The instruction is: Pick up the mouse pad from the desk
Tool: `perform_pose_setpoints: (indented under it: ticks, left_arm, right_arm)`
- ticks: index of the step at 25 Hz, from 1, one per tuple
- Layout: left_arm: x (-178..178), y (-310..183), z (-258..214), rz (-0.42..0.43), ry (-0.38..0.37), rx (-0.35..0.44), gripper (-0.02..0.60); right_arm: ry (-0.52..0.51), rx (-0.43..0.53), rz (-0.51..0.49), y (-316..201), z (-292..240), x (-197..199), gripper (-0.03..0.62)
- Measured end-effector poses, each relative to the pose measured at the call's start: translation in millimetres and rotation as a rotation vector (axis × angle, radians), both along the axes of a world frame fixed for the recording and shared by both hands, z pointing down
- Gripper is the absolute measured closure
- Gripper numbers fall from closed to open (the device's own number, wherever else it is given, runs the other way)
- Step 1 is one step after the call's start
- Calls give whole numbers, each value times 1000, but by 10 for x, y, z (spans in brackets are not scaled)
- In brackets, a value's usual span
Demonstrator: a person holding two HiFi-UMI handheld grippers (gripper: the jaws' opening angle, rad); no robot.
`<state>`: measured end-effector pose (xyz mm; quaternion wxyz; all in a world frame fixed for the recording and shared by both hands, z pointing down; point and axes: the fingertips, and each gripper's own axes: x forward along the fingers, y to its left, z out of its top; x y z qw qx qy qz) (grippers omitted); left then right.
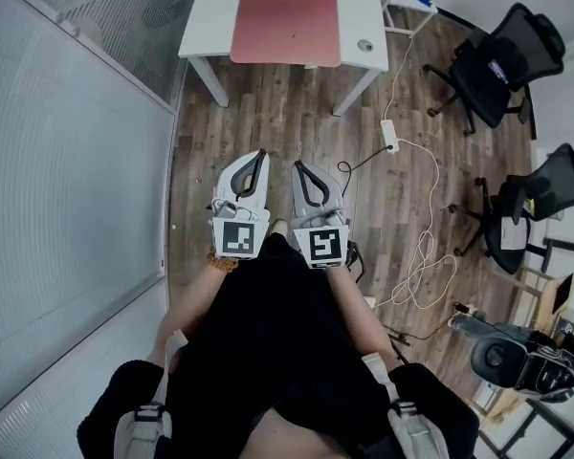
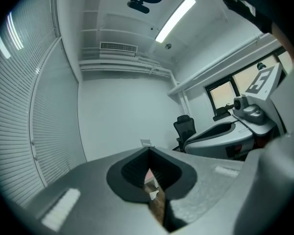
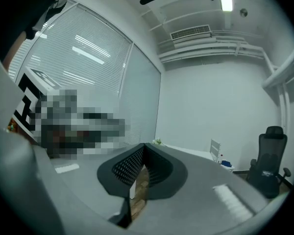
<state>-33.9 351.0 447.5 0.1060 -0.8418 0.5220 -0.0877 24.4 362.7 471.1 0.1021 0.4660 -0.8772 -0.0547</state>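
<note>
Showing mouse pad whole, desk cropped.

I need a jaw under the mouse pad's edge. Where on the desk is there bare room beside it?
Left of the mouse pad, a bare strip of white desk runs to the desk's edge. The right strip holds a small round object near the front. The pad's near edge almost reaches the desk's front edge, so no room there.
</note>
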Motion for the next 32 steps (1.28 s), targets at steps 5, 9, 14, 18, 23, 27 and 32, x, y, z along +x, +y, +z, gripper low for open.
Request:
perform_pose_setpoints:
  ticks: [5,9,14,18,23,27,32]
  left_arm:
    - [-104,-333,119,24,51,11,581]
    - [-9,-695,68,59,73,14,580]
    - [-27,-1185,-35,99,110,27,580]
    - [-210,-1569,-34,102,152,9,580]
    - [-306,-1962,76,141,134,-11,580]
    - [-376,-2237,106,162,120,-10,580]
    - [-309,-2540,83,136,85,-22,580]
  right_arm:
    - [56,-7,17,-334,121,-79,572]
    - [73,-15,45,-676,92,21,572]
    - [144,-13,38,-1114,67,-69,572]
    - [188,-20,30,-1506,36,-228,572]
    - [231,21,1,-1935,-38,-364,572]
    - [255,31,-5,-2219,-40,-404,572]
    - [228,27,3,-2592,-71,-207,572]
